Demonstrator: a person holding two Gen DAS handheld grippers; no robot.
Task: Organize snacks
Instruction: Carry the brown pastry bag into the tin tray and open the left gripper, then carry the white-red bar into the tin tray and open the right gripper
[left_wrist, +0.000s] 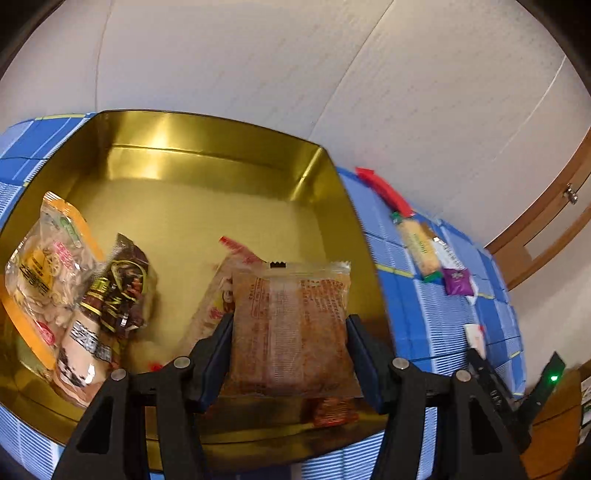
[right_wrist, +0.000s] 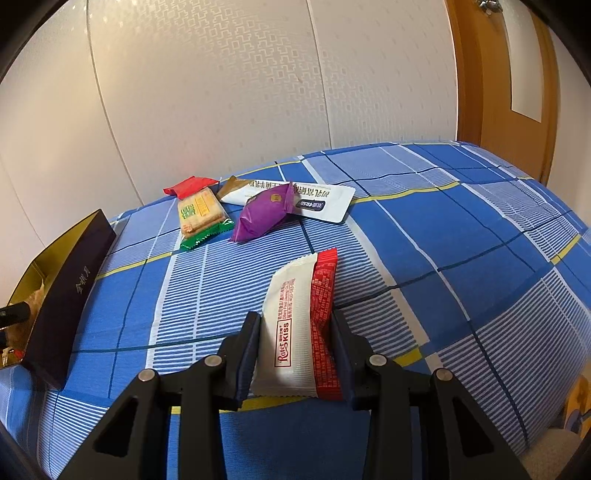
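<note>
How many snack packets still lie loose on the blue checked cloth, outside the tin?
4: a red-and-green cracker packet, a purple wrapped sweet, a white flat sachet and a brown-ended white packet, clustered near the wall. Others may be out of view.

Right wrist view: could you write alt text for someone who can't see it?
Two black fingers grip a white-and-red snack packet above a blue checked cloth. Farther off lie a cracker packet, a purple packet and a white sachet.
</note>
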